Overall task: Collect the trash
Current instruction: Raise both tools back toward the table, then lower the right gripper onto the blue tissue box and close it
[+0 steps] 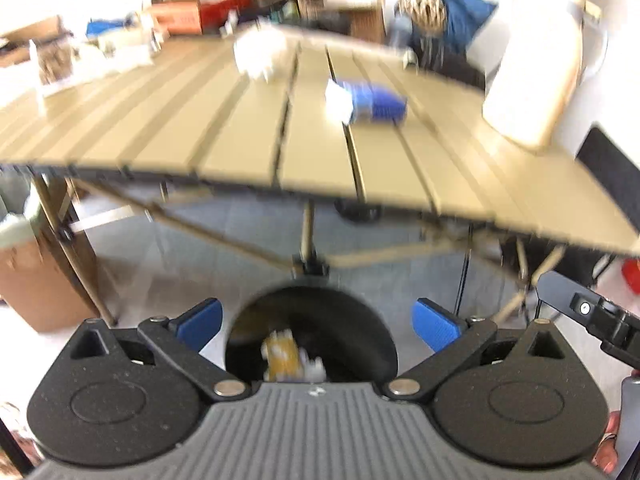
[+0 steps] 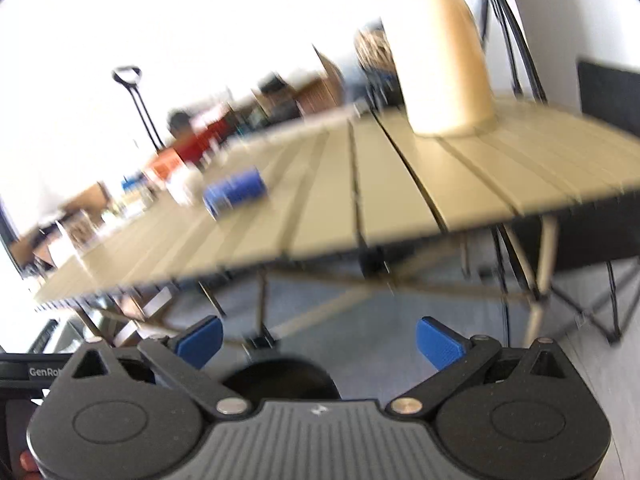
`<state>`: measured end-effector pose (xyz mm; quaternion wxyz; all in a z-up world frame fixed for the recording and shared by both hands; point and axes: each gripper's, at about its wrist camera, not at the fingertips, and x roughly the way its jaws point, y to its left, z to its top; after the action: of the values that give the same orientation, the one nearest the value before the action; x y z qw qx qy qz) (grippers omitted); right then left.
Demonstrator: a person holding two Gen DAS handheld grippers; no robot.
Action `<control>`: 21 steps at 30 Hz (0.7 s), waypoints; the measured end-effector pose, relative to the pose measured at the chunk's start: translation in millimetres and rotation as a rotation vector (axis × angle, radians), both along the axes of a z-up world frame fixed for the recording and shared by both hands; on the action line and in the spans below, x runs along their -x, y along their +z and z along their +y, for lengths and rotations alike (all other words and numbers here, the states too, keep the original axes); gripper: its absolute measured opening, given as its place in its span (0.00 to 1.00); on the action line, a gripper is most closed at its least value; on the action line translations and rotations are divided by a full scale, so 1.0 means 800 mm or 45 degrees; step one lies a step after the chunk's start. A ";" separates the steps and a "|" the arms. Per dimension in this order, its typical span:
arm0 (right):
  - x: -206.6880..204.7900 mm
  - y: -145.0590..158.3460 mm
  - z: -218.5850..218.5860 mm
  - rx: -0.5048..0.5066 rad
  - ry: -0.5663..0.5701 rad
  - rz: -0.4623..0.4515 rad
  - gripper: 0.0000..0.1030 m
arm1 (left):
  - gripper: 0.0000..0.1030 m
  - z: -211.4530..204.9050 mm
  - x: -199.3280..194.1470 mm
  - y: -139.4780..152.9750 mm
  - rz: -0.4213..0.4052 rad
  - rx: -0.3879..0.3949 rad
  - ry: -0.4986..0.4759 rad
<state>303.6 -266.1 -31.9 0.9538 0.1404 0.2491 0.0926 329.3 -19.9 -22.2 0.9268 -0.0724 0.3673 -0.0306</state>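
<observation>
A blue paper cup [image 1: 370,103] lies on its side on the tan slatted table [image 1: 240,140], with a white crumpled wad [image 1: 260,54] behind it. Below the table's front edge stands a black bin [image 1: 312,332] holding a yellow wrapper [image 1: 282,358]. My left gripper [image 1: 318,326] hangs open right over the bin's mouth, nothing between its blue pads. The right wrist view shows the same cup [image 2: 236,192] and a white wad [image 2: 186,188] on the table [image 2: 400,200], and the bin's rim [image 2: 280,376] low down. My right gripper [image 2: 318,340] is open and empty.
A tall cream jug [image 1: 536,68] stands on the table's right side, seen too as the jug [image 2: 440,52]. Boxes and clutter crowd the far edge. A cardboard box [image 1: 36,280] sits on the floor at left. Folding table legs cross under the top. A black chair [image 2: 608,96] is at right.
</observation>
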 end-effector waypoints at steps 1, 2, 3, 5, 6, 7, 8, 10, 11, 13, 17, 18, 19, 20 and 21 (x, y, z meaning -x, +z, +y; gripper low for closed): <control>-0.002 0.008 0.004 -0.003 0.015 -0.037 1.00 | 1.00 0.004 0.001 0.010 -0.041 -0.004 0.015; -0.007 0.016 0.006 -0.006 0.032 -0.069 1.00 | 1.00 0.008 0.002 0.018 -0.079 -0.010 0.034; -0.011 0.023 0.008 -0.008 0.046 -0.098 1.00 | 1.00 0.014 0.000 0.027 -0.114 -0.013 0.056; -0.021 0.039 0.015 -0.010 0.038 -0.172 1.00 | 1.00 0.024 -0.004 0.042 -0.182 -0.015 0.102; -0.027 0.047 0.020 0.002 0.029 -0.197 1.00 | 1.00 0.031 -0.008 0.050 -0.208 -0.012 0.127; -0.034 0.055 0.027 0.021 0.017 -0.221 1.00 | 1.00 0.037 -0.013 0.057 -0.230 0.000 0.152; -0.040 0.061 0.034 0.043 0.008 -0.241 1.00 | 1.00 0.044 -0.019 0.064 -0.249 0.017 0.173; -0.058 0.071 0.049 0.087 0.003 -0.265 1.00 | 1.00 0.057 -0.030 0.078 -0.282 0.051 0.217; -0.068 0.075 0.055 0.103 0.004 -0.274 1.00 | 1.00 0.065 -0.036 0.084 -0.298 0.066 0.238; -0.086 0.082 0.070 0.129 -0.002 -0.290 1.00 | 1.00 0.076 -0.050 0.093 -0.327 0.082 0.269; -0.124 0.085 0.099 0.172 0.013 -0.284 1.00 | 1.00 0.097 -0.072 0.109 -0.378 0.061 0.312; -0.131 0.085 0.107 0.190 0.021 -0.275 1.00 | 1.00 0.101 -0.077 0.111 -0.382 0.059 0.321; -0.141 0.082 0.116 0.211 0.031 -0.264 1.00 | 1.00 0.106 -0.084 0.113 -0.387 0.061 0.333; -0.152 0.082 0.123 0.234 0.041 -0.252 1.00 | 1.00 0.109 -0.089 0.114 -0.390 0.062 0.345; -0.163 0.080 0.131 0.261 0.047 -0.233 1.00 | 1.00 0.112 -0.096 0.115 -0.391 0.062 0.354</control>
<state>434.1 -161.2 32.2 0.9799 0.0287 0.1718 0.0968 405.8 69.8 69.5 0.9651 -0.1395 0.2073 0.0781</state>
